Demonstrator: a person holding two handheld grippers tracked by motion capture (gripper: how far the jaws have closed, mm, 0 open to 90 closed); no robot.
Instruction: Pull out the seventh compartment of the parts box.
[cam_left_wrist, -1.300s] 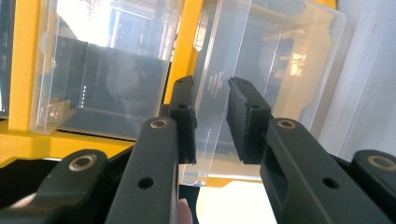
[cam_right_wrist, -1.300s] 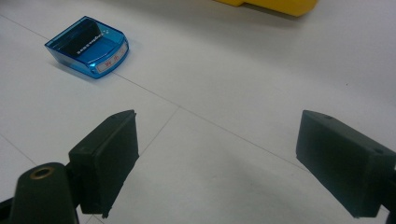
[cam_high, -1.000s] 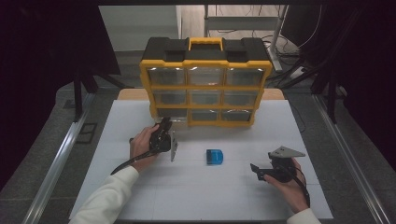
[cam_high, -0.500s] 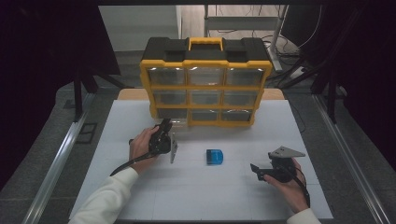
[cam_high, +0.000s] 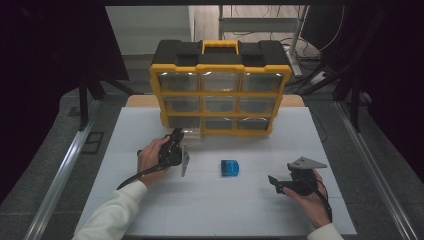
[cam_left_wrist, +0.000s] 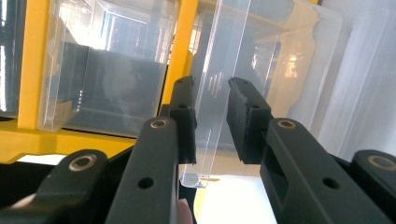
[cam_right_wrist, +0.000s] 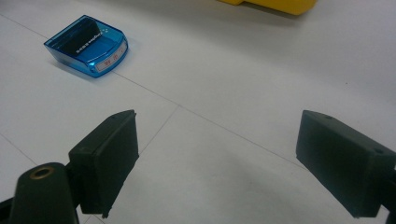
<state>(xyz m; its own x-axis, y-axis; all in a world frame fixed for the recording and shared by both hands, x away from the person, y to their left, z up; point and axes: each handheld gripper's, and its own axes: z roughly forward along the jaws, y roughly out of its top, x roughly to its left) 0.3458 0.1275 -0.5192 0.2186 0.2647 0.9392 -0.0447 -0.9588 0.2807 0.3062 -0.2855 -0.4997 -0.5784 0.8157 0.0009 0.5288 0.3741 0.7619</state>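
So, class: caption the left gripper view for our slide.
Left claw straddling the clear drawer's front wall at the yellow organizer.

A small blue case (cam_high: 230, 167) lies on the white table (cam_high: 210, 210). Behind the table, cables (cam_high: 280, 42) trail across the floor.

At the frame's top in the left gripper view, the clear drawer (cam_left_wrist: 261, 70) was cut off. Whether the pads (cam_left_wrist: 245, 116) pressed its front wall could not be told.
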